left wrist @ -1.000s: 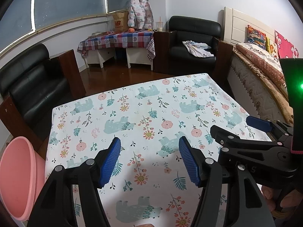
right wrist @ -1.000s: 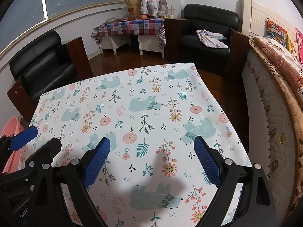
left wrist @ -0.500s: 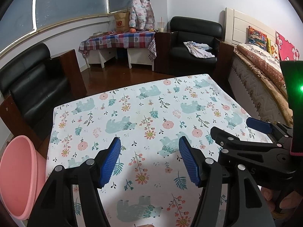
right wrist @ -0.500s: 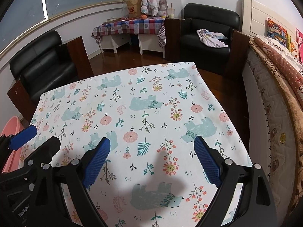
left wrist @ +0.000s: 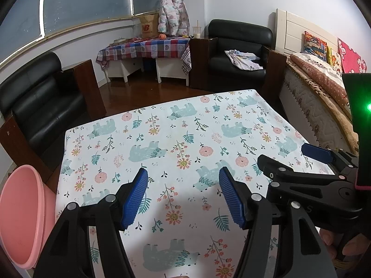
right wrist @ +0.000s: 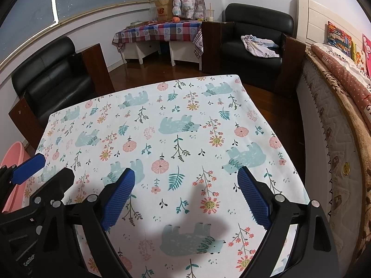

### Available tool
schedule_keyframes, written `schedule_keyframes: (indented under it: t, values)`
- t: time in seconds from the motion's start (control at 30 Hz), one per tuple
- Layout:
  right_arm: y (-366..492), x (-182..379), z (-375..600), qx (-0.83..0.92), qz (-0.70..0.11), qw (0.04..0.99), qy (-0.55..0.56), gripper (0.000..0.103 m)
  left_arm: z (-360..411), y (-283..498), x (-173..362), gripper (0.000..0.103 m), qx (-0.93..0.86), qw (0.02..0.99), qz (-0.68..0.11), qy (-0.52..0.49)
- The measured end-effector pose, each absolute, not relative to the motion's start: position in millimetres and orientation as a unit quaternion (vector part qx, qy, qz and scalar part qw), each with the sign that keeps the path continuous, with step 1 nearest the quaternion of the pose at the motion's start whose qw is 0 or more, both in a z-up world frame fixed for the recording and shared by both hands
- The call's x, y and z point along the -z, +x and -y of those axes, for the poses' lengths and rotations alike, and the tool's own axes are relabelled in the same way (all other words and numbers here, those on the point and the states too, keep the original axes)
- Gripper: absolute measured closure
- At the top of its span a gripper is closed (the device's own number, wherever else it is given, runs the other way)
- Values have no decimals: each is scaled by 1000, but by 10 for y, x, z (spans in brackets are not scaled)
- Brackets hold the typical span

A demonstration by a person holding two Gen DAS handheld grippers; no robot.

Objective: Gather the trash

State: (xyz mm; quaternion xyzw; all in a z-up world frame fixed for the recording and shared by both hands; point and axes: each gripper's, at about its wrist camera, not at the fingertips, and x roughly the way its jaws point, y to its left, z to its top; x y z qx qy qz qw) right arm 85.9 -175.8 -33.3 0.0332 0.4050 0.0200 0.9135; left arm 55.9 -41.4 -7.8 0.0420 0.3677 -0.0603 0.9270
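Both views look down on a table (left wrist: 176, 125) (right wrist: 185, 106) covered by a white cloth printed with bears and flowers; no trash shows on it. My left gripper (left wrist: 183, 180) hovers over the near part of the cloth, open, with nothing between its blue pads. My right gripper (right wrist: 185, 185) hangs beside it, open wide and empty too. In the left wrist view the right gripper (left wrist: 301, 159) appears at the right edge, held by a hand (left wrist: 343, 247). The left gripper (right wrist: 39, 173) shows at the left edge of the right wrist view. A pink basin (left wrist: 20, 217) (right wrist: 14, 157) stands off the table's left side.
A black armchair (left wrist: 39, 102) stands past the table's left edge and another (left wrist: 238, 53) beyond its far right corner. A bed (left wrist: 324, 88) runs along the right side. A checked-cloth side table (left wrist: 148, 48) sits at the far wall. Dark wooden floor lies between.
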Motion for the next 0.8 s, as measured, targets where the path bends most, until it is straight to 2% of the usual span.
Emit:
schedule_keyframes:
  t: [0.8]
  values:
    - [848,369,1776,-20,-407,913,35,12,417,559,113,40,60,926,-371,39]
